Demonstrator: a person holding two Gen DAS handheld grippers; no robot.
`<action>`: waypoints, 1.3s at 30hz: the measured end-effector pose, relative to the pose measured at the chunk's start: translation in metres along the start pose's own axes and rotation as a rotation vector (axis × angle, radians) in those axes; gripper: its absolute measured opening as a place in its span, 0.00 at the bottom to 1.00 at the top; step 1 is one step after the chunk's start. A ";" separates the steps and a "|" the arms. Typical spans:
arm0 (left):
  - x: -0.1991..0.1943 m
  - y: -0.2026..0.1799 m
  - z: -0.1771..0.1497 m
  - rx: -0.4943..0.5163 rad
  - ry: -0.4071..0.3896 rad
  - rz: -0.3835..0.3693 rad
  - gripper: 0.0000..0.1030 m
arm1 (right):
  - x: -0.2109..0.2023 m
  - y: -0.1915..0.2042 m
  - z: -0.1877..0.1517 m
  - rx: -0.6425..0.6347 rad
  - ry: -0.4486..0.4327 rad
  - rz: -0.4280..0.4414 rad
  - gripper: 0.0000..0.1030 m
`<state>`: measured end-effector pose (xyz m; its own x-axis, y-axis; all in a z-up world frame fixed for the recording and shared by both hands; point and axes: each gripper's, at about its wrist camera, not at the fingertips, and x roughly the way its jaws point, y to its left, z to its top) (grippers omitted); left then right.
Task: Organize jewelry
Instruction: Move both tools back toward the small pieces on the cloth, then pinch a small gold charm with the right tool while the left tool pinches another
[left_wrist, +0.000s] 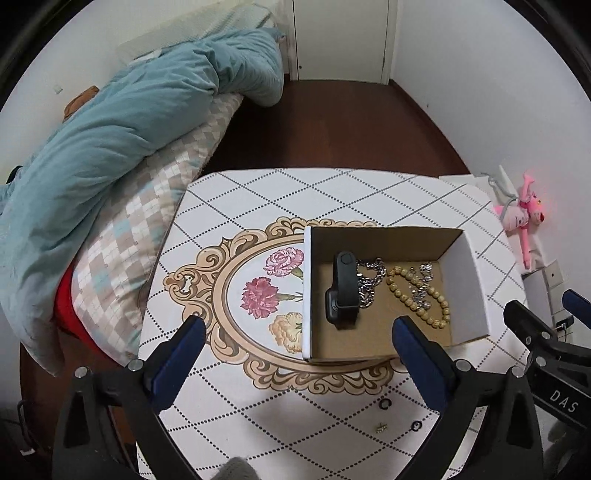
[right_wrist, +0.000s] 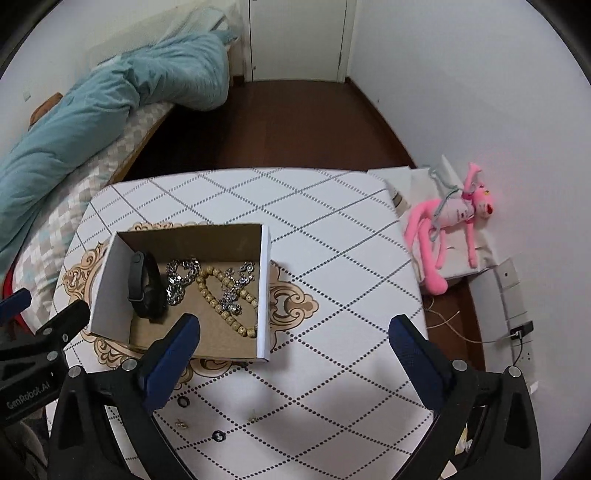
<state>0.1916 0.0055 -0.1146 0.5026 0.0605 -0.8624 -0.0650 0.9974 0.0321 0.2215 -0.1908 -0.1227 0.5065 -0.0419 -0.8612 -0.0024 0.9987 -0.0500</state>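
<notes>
An open cardboard box (left_wrist: 466, 299) (right_wrist: 109, 288) stands on the table. In it lie a black smart band (left_wrist: 345, 291) (right_wrist: 144, 288), a silver chain (left_wrist: 369, 284) (right_wrist: 179, 278), a string of tan beads (left_wrist: 424, 299) (right_wrist: 221, 302) and a silver bracelet (left_wrist: 423, 284) (right_wrist: 236, 286). Two small black rings (left_wrist: 385, 404) (right_wrist: 218, 435) and small gold earrings (left_wrist: 381, 428) (right_wrist: 181, 424) lie loose on the table in front of the box. My left gripper (left_wrist: 299, 332) is open and empty above the box's near left corner. My right gripper (right_wrist: 295, 332) is open and empty to the right of the box.
The table (left_wrist: 258, 192) (right_wrist: 332, 229) has a diamond-patterned cloth with a flower medallion. A bed with a teal duvet (left_wrist: 122, 122) (right_wrist: 110, 96) lies to the left. A pink plush toy (right_wrist: 454, 221) (left_wrist: 524, 214) lies on white boxes to the right, by the wall.
</notes>
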 end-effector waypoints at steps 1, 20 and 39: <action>-0.006 0.000 -0.001 -0.001 -0.014 0.001 1.00 | -0.007 -0.001 -0.002 0.005 -0.017 -0.007 1.00; -0.066 -0.004 -0.027 0.012 -0.110 -0.006 1.00 | -0.077 -0.015 -0.035 0.072 -0.110 0.037 1.00; 0.048 0.000 -0.114 -0.004 0.152 0.048 0.99 | 0.062 0.011 -0.120 0.043 0.120 0.142 0.08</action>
<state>0.1169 0.0039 -0.2136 0.3624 0.1008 -0.9265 -0.0890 0.9933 0.0733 0.1490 -0.1858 -0.2370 0.3970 0.0988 -0.9125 -0.0278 0.9950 0.0957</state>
